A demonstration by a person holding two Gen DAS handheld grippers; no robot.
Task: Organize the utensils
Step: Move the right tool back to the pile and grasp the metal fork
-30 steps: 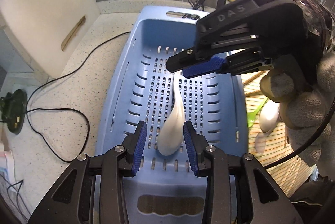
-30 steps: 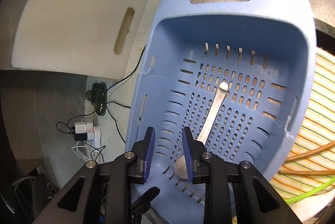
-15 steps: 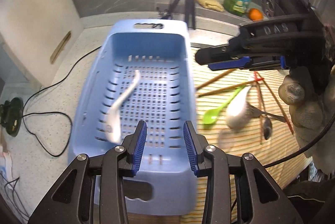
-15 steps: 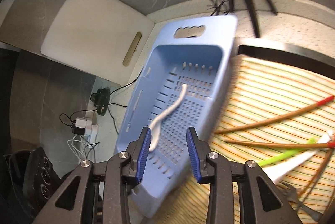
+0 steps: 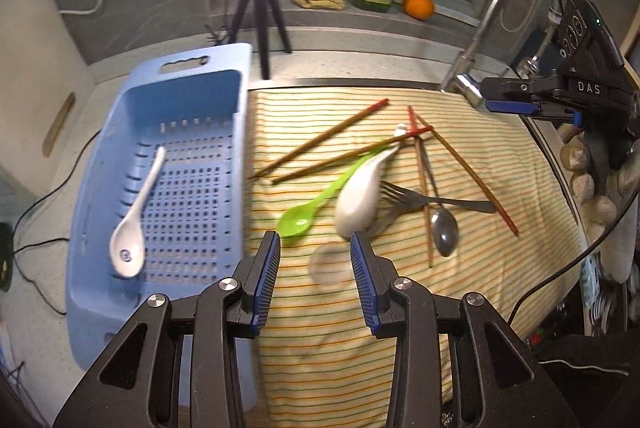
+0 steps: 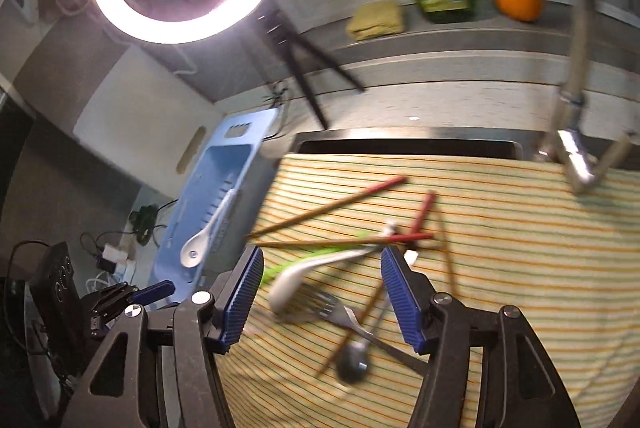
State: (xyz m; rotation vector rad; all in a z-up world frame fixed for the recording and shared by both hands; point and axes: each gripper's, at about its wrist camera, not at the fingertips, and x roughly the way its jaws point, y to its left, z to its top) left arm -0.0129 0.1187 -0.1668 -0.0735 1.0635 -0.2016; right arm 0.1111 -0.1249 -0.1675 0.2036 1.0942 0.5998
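Both grippers have pulled back from the blue basket; left gripper and right gripper spread, empty. Second white spoon, mid-frame on the cloth, looks glazed, slippery, breakable: pinch its handle.

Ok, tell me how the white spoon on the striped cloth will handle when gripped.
The white spoon looks glazed and rigid, so it probably slips between pads and may chip if dropped. Its handle lies among the chopsticks and the green spoon, so lifting will likely disturb those.
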